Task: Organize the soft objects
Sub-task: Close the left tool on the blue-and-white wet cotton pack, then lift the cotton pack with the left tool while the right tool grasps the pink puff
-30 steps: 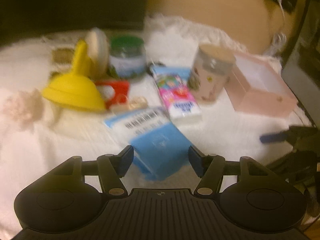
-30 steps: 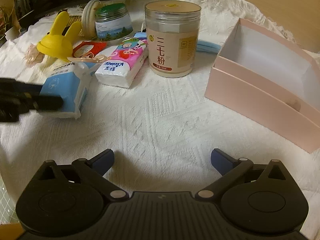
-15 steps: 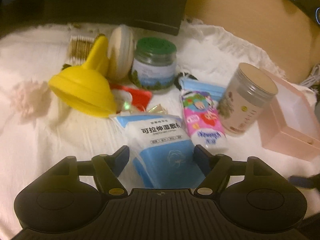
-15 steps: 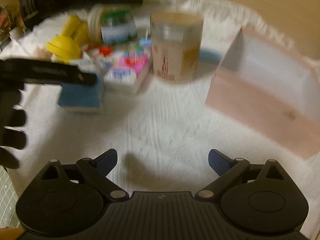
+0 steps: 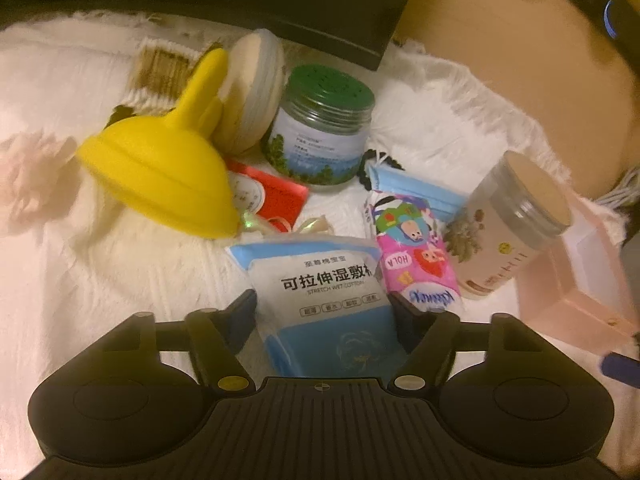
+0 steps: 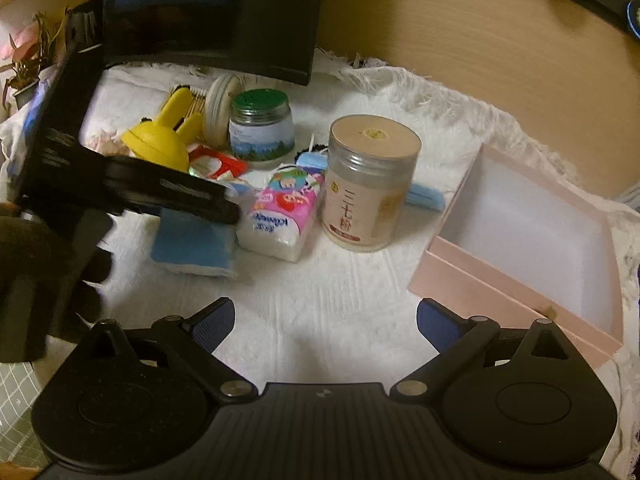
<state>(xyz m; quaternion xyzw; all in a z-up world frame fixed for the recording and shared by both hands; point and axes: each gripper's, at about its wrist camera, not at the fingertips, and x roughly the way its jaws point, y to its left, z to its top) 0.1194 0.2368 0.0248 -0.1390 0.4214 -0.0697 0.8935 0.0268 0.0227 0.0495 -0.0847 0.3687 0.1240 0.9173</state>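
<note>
Looking along my left gripper [image 5: 322,306], I see its two fingers standing on both sides of the blue cotton pad pack [image 5: 332,300]; whether they already press it I cannot tell, because the pack's lower end is hidden behind the gripper body. From the right wrist camera, the left gripper's black body covers the top of this pack [image 6: 196,240], and a gloved hand [image 6: 24,264] is cut off at the left edge. My right gripper [image 6: 324,326] is spread wide with nothing between the fingers, above bare white cloth [image 6: 320,288].

The pack is soft, white on top and blue below, with black printed characters. It lies near the middle of the cloth, just beside a pink tissue packet [image 5: 412,256].

Further out, a tall jar [image 6: 370,188] with a beige lid stands upright. A green-lidded jar [image 5: 320,132] stands behind; its contents are not readable. A yellow funnel-shaped toy [image 5: 168,164] lies tilted toward the left side. At the cloth's right edge a pink box [image 6: 516,264] is open, its white inside bare.
</note>
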